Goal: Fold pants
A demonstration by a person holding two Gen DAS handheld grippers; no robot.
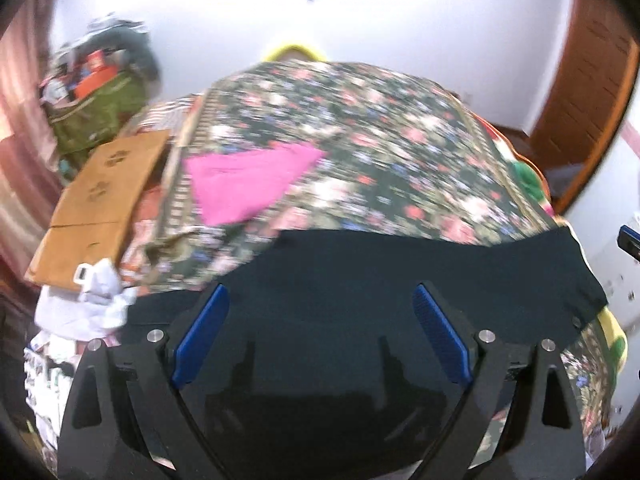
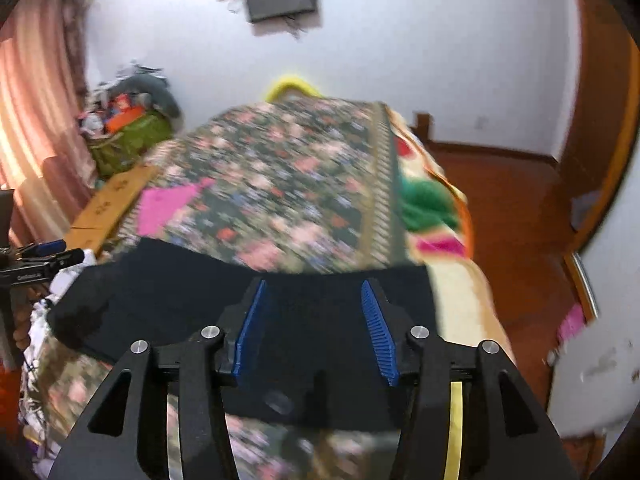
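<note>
My left fingers (image 1: 320, 300) and right fingers (image 2: 314, 292) both stand apart with nothing between them. The pants (image 1: 360, 272) lie flat on the bed (image 1: 360, 140) under and ahead of both. Their far edge runs just past my fingertips; open bedspread lies beyond.

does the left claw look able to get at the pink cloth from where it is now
Probably yes. The left claw stands open with nothing between its pads, and the pink cloth lies uncovered on the floral bedspread. Only the black pants lie flat between them, so it would reach over them.
</note>
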